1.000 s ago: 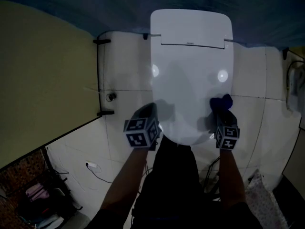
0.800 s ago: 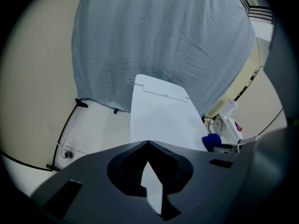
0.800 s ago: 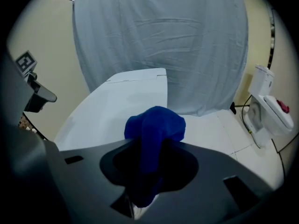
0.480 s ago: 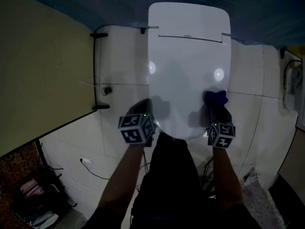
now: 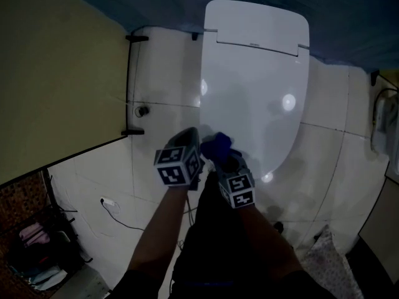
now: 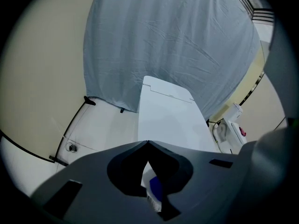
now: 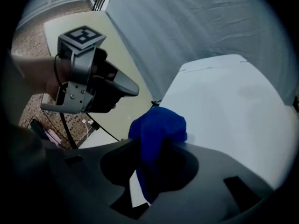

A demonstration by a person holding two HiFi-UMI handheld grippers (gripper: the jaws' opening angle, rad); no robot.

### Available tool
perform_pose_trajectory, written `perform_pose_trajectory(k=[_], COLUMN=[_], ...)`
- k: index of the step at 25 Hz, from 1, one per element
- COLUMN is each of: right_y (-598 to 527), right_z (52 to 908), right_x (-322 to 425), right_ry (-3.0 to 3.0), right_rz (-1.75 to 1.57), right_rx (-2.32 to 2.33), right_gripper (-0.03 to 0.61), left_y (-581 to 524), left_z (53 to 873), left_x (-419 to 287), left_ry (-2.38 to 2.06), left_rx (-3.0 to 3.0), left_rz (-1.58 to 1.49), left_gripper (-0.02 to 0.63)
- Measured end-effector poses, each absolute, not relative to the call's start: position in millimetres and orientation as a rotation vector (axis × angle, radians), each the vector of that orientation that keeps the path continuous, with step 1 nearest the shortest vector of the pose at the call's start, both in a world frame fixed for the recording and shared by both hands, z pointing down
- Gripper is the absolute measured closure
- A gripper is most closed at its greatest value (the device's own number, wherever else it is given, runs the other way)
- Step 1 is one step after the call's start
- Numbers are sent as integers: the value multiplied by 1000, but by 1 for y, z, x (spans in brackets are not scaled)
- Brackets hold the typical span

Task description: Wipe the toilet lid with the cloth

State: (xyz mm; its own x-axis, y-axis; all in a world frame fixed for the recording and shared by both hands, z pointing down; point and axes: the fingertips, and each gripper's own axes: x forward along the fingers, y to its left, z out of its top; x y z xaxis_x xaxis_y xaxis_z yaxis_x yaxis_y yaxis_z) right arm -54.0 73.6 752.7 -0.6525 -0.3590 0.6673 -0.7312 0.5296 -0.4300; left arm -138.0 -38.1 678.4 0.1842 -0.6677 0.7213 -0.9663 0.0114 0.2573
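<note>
The white toilet lid (image 5: 252, 86) lies closed in the middle of the head view. My right gripper (image 5: 219, 151) is shut on a blue cloth (image 5: 216, 144) at the lid's front left edge. In the right gripper view the cloth (image 7: 156, 132) bulges out between the jaws, against the lid (image 7: 224, 101). My left gripper (image 5: 193, 137) hovers just left of the cloth, beside the lid's front left rim, its jaws shut and empty. In the left gripper view (image 6: 147, 143) the tips meet, the lid (image 6: 168, 118) lies ahead, and a bit of blue cloth (image 6: 154, 188) shows below.
A beige wall (image 5: 56, 86) runs along the left, with a black bar (image 5: 129, 86) at its foot. White tiled floor (image 5: 159, 67) surrounds the toilet. A grey-blue curtain (image 6: 173, 41) hangs behind it. A plug and cable (image 5: 109, 203) lie at lower left. A white fixture (image 5: 381, 123) stands at the right.
My right gripper has swept left with the blue cloth, from the lid's right front edge to its front left, beside the left gripper. The left gripper has hardly moved.
</note>
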Motion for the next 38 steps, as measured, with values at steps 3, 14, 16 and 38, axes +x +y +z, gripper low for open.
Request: perform_pose_trajectory(k=[3,14,16,38], right_y=[83,84,81,16], right_z=[772,779,779,654], right_x=[-61,22,51,231], right_ry=[-2177,-2159,-2153,-2040], right_rz=[951,778,757,647], right_rx=[814,887,953,1512], right_gripper=[476,477,477,477], left_y=[-32,-18,-19,-45], left_z=[682,695,694,583], left_x=[-142,-129,-125,-116], left_ry=[-1564,-1551,-1545,-1571], left_rx=[1712,1700,1702,1921], left_rz=[513,516,517,474], left_gripper=[624,624,624,624])
